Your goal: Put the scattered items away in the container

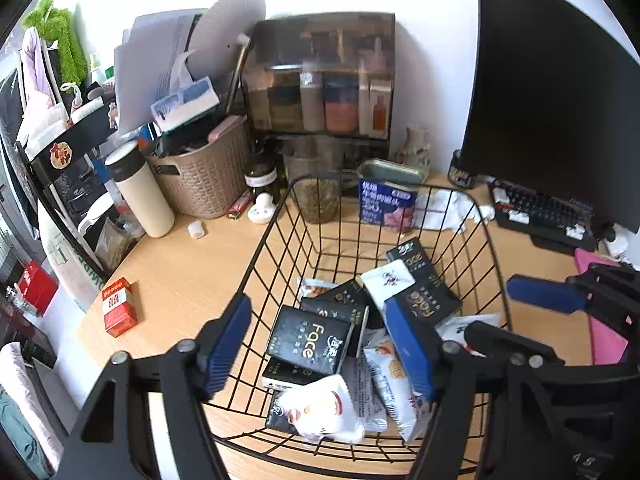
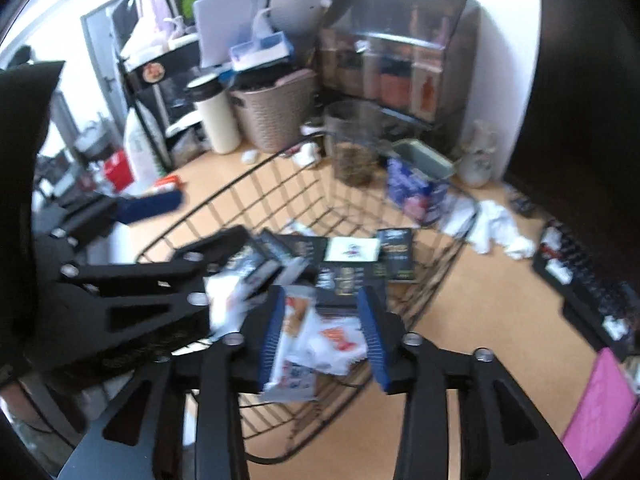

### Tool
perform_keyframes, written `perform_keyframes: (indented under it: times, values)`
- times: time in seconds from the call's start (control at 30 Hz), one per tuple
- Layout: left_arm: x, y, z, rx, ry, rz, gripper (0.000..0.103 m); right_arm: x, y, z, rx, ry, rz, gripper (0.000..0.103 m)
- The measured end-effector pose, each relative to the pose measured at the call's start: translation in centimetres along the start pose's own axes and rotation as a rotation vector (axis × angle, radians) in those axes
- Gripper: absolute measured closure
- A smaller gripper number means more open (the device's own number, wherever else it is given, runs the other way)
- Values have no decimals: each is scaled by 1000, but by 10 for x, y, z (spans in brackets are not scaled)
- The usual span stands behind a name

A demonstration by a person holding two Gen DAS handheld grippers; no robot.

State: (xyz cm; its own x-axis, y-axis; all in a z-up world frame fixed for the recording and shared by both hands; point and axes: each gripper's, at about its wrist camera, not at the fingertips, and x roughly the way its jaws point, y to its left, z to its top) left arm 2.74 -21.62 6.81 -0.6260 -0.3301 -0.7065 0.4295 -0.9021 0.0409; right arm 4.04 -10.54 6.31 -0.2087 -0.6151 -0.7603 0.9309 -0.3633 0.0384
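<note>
A black wire basket (image 1: 280, 216) (image 2: 280, 200) stands on the wooden desk. It holds several black "Face" packs (image 1: 310, 344) and white snack packets (image 1: 320, 412) (image 2: 332, 336). My left gripper (image 1: 320, 348) (image 2: 208, 218) hangs open above the basket's near end with nothing gripped. My right gripper (image 2: 323, 332) (image 1: 492, 308) is open over the basket's near right part. Blurred snack packets show between its fingers, and the pads do not press on them. A red cigarette box (image 1: 118, 306) lies outside on the desk at the left. A blue can (image 1: 386, 204) and crumpled white tissue (image 1: 452, 208) sit behind the basket.
Behind the basket stand a glass jar (image 1: 320, 184), a woven tub (image 1: 204, 176), a cream flask (image 1: 140, 196) and a cosmetics case (image 1: 320, 80). A keyboard (image 1: 548, 216) and dark monitor (image 1: 560, 80) fill the right. A pink pad (image 1: 604, 332) lies at the near right.
</note>
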Motion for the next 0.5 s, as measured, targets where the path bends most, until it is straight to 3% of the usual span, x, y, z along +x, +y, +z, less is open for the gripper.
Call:
perform_keyframes:
  times: [0.13, 0.4, 0.5]
  values:
    - [-11, -2, 1, -19, -32, -43, 18, -19, -10, -6, 22, -35, -33, 40]
    - [-51, -23, -1, -57, -149, -147, 9, -66, -25, -29, 25, -104, -182, 38]
    - [-65, -36, -5, -74, -194, -212, 9, -88, -35, -41, 45, -141, -233, 30]
